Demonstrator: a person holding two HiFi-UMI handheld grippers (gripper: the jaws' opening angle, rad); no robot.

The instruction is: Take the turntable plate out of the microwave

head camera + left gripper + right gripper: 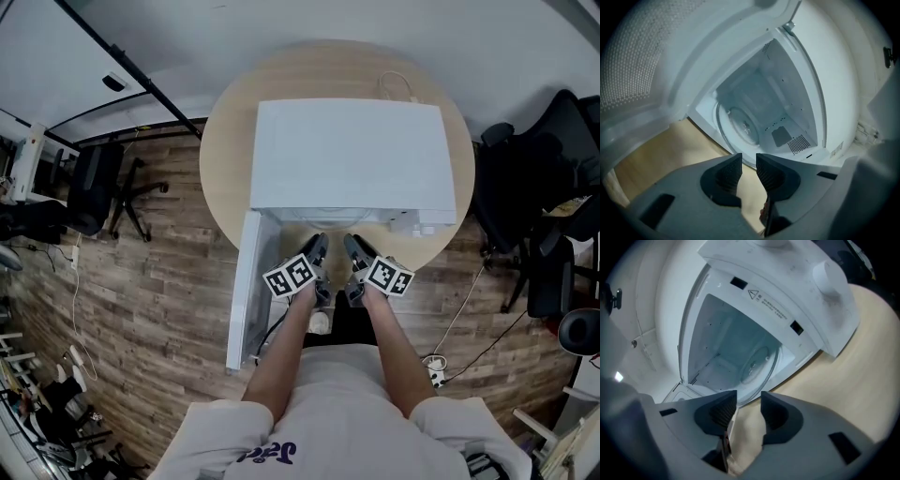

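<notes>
A white microwave point(352, 155) stands on a round wooden table point(225, 150) with its door point(242, 286) swung open to the left. The clear glass turntable plate point(740, 129) point(759, 364) lies inside the cavity. My left gripper point(319, 251) point(749, 168) and right gripper point(354, 249) point(749, 406) hover side by side just in front of the opening, short of the plate. Both pairs of jaws stand a little apart with nothing between them; only the tabletop shows through the gaps.
The open door point(642, 70) hangs close on the left of my left gripper. The control panel with its knob point(825, 275) sits to the right of the cavity. Office chairs point(103, 192) point(544, 187) stand on the wooden floor around the table.
</notes>
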